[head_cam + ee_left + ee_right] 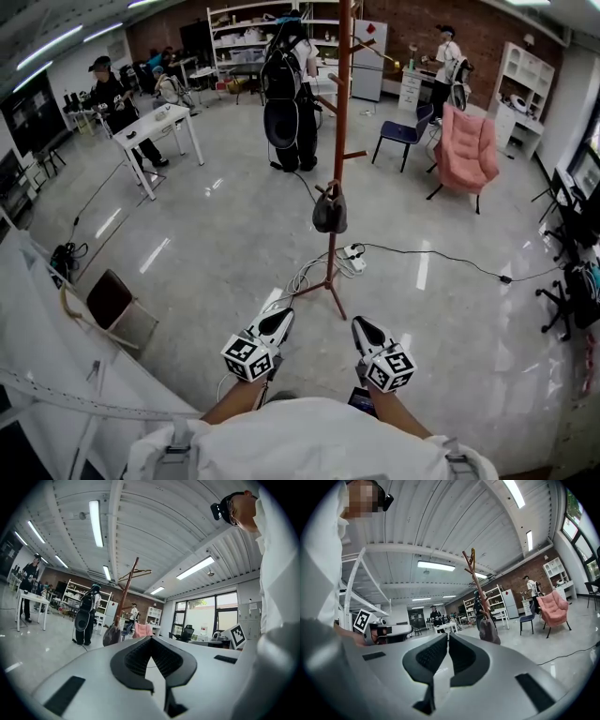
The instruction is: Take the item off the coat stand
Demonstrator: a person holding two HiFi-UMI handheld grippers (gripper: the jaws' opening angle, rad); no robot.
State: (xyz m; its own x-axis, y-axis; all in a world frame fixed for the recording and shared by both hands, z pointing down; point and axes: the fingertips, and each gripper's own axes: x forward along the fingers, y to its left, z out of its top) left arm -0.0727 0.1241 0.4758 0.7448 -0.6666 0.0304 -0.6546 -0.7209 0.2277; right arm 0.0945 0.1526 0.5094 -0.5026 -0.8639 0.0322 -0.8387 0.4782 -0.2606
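Observation:
A reddish-brown coat stand (341,141) rises from the shiny floor straight ahead of me. A dark grey bag (329,212) hangs from a low peg on its pole. My left gripper (277,322) and right gripper (365,330) are held low, short of the stand's feet, both shut and empty. In the left gripper view the left gripper (150,642) is shut, with the stand (126,588) and the bag (111,635) far off to the left. From the right gripper (447,637), jaws together, the stand (475,576) and the bag (489,631) lie ahead to the right.
A power strip with cables (353,253) lies by the stand's base. Behind the stand is a person with a black backpack (284,94). A white table (155,125) is at the far left, a blue chair (403,132) and pink armchair (466,150) at the right, a brown chair (111,300) near left.

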